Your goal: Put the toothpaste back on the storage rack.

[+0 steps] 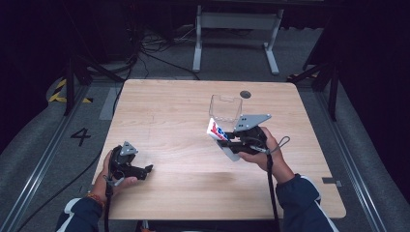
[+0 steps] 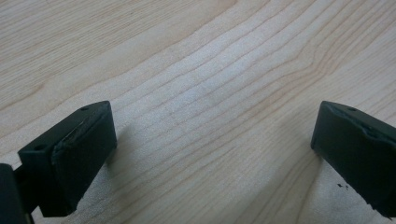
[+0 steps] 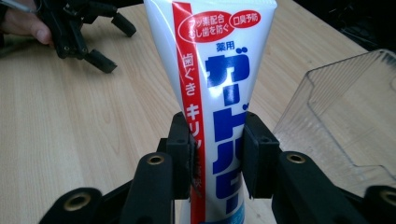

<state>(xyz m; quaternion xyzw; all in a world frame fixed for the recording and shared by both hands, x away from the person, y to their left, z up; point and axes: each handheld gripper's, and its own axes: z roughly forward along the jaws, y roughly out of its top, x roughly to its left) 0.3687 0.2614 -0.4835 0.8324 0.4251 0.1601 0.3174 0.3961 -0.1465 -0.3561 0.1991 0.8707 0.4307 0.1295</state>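
Note:
A white toothpaste tube with a red stripe and blue Japanese lettering is clamped between the black jaws of my right gripper. In the high view the right gripper holds the tube lifted above the table's middle, just in front of a clear plastic box. That box stands close on the right in the right gripper view. My left gripper rests low at the table's front left, its jaws wide apart over bare wood with nothing between them.
The wooden table has a round dark hole near its far edge. Beyond it are a white desk frame, cables on the grey floor and dark tripod legs at both sides.

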